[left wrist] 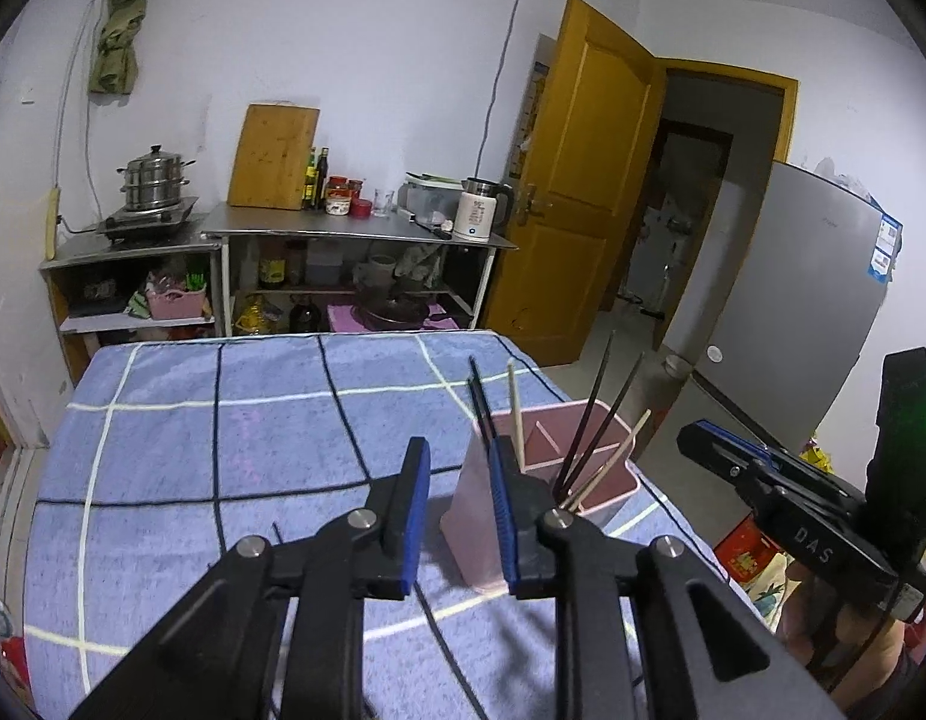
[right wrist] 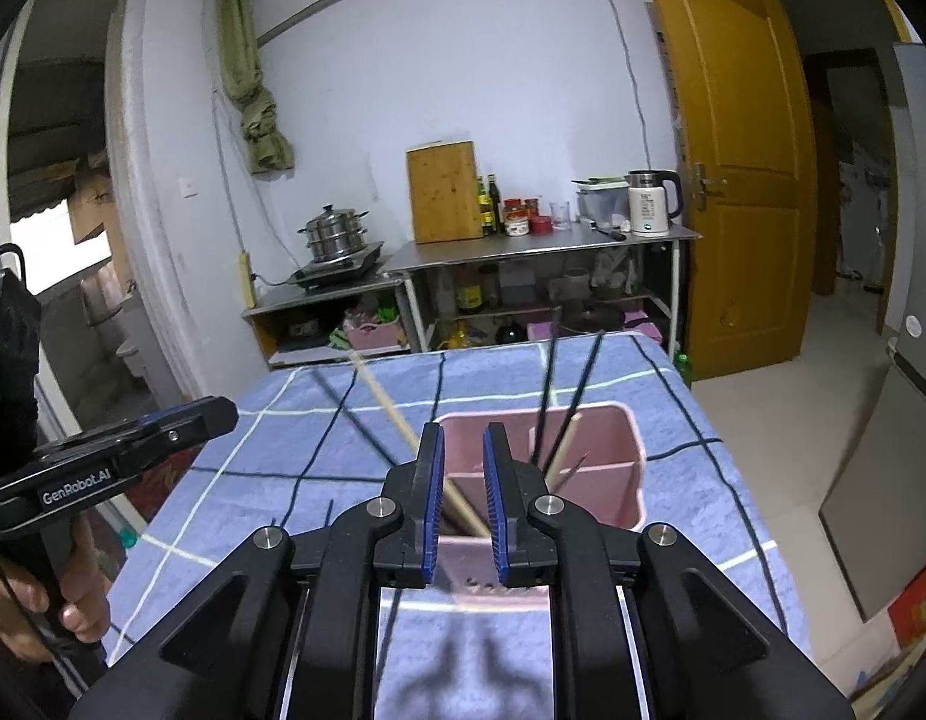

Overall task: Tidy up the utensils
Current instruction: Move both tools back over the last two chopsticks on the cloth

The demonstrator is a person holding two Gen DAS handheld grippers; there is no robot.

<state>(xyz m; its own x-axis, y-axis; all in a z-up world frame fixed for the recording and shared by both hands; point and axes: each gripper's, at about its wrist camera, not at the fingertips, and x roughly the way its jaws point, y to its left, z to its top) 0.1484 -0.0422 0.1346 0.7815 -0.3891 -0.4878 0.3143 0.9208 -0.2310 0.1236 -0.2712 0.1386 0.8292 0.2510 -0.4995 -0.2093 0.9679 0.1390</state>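
Chopsticks [right wrist: 553, 396], dark and pale wooden, stood leaning in the pink plastic divided holder [right wrist: 634, 483] on the blue checked cloth [left wrist: 222, 420]; both grippers, left [left wrist: 459, 516] and right [right wrist: 464, 498], jaws spread and empty, risked tipping it if nudged.

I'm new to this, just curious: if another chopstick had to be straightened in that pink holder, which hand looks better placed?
Probably the right gripper: its open jaws sit directly over the pink holder. The left gripper is beside it.

Chopsticks [right wrist: 550, 378] in holder [right wrist: 613, 489] on table [right wrist: 222, 468], shelves [right wrist: 523, 276] behind, door [right wrist: 733, 150] right
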